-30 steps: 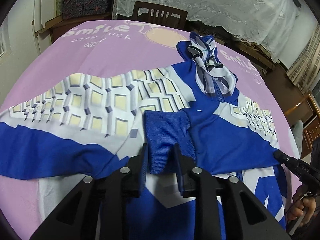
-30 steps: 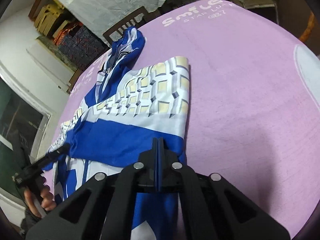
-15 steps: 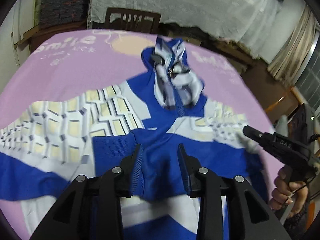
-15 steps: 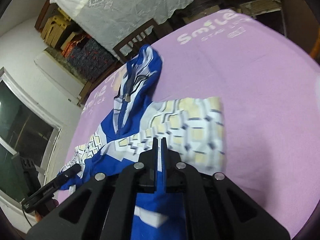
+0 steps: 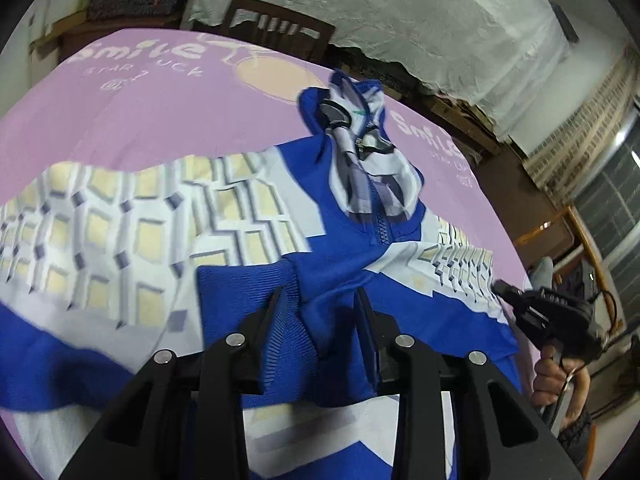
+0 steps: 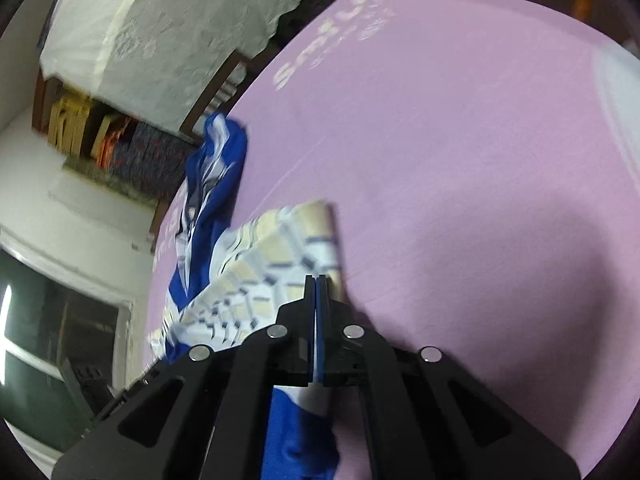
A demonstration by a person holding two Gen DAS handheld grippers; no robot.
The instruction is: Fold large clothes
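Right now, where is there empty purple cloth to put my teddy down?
The biggest bare patch of the purple cloth is right of the jacket, out to the table's far edge. Another lies beyond the patterned sleeve, below the "Smile" print. The middle is crowded: the jacket and both tongs are there.

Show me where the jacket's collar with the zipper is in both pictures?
Left wrist view: the collar stands upper middle, above the left gripper.
Right wrist view: the collar is left of centre, blurred.
Shared landmark: the wooden chair behind the pink cloth.
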